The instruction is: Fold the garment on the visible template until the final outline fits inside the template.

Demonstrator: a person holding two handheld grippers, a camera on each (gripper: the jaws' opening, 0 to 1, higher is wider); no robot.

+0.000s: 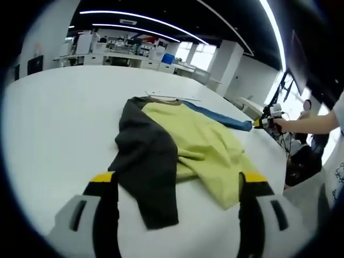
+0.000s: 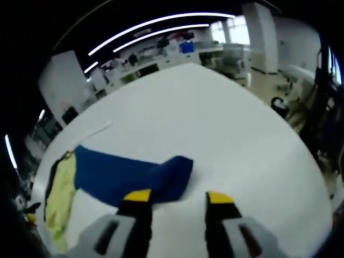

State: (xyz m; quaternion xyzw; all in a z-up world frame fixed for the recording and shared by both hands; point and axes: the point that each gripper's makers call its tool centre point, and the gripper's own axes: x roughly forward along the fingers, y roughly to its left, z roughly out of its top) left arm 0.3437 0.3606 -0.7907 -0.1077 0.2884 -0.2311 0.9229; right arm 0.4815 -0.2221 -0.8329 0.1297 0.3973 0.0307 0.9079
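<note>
A garment lies spread on the white table (image 1: 64, 118). It has a yellow-green body (image 1: 199, 137), a dark grey sleeve (image 1: 145, 161) folded across its left side, and a blue sleeve (image 1: 223, 118) stretched out to the far right. My left gripper (image 1: 177, 180) is open, its yellow-tipped jaws wide apart just short of the garment's near hem. In the right gripper view the blue sleeve (image 2: 134, 174) ends just ahead of my right gripper (image 2: 179, 198), which is open with bare table between its jaws. The right gripper (image 1: 262, 123), seen from the left gripper view, sits at the sleeve's cuff.
A thin pale line (image 1: 172, 98) runs on the table behind the collar, and a white strip (image 2: 94, 130) lies beyond the blue sleeve. A person's hand and arm (image 1: 306, 122) reach in from the right. Desks and shelves (image 1: 118, 51) stand past the table's far edge.
</note>
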